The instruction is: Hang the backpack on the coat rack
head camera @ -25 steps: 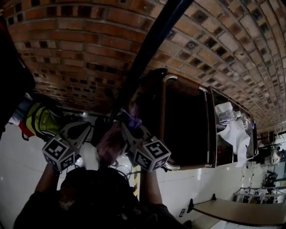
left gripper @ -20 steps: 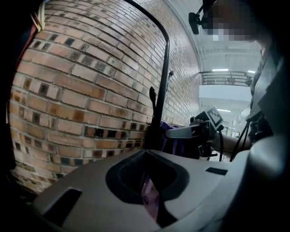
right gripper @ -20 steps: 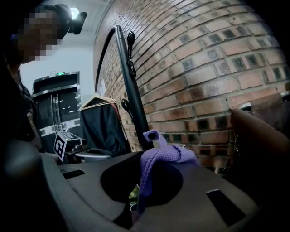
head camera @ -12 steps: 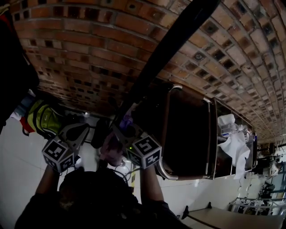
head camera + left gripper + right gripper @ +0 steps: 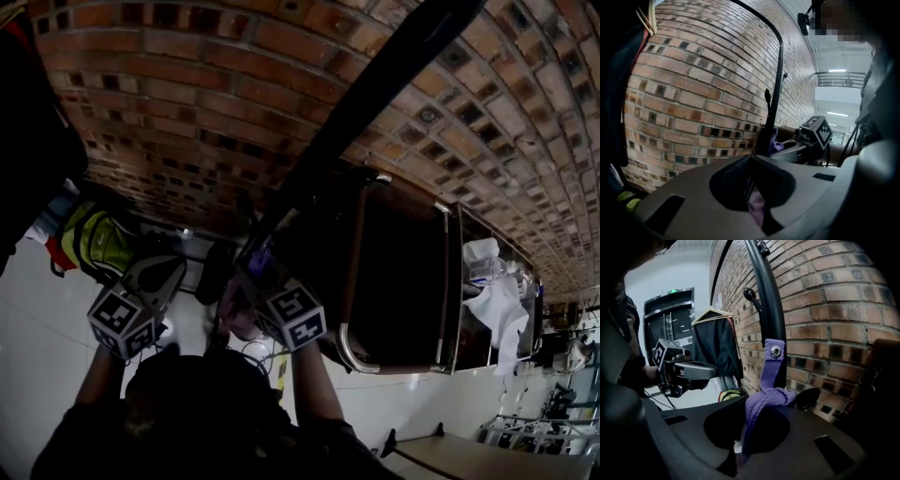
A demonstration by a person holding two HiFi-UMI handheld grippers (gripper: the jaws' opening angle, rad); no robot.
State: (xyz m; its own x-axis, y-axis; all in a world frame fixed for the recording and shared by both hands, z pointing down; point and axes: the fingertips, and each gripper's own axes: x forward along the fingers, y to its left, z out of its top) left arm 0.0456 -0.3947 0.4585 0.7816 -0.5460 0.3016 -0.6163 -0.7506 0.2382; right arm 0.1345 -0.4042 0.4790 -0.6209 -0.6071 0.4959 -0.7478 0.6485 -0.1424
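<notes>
Two firm holds beside the black coat rack (image 5: 771,310), right gripper (image 5: 740,448) clamped on the purple strap (image 5: 771,366), left gripper (image 5: 757,201) pinching pink backpack (image 5: 234,314) fabric, brick wall (image 5: 187,94) behind.

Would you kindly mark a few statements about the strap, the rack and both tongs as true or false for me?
1. The right tongs grip a purple strap. True.
2. The wall behind the coat rack is plain white plaster. False: it is a brick wall.
3. The strap carries a metal snap. True.
4. The left tongs are wide open and empty. False: they pinch pink fabric.
</notes>
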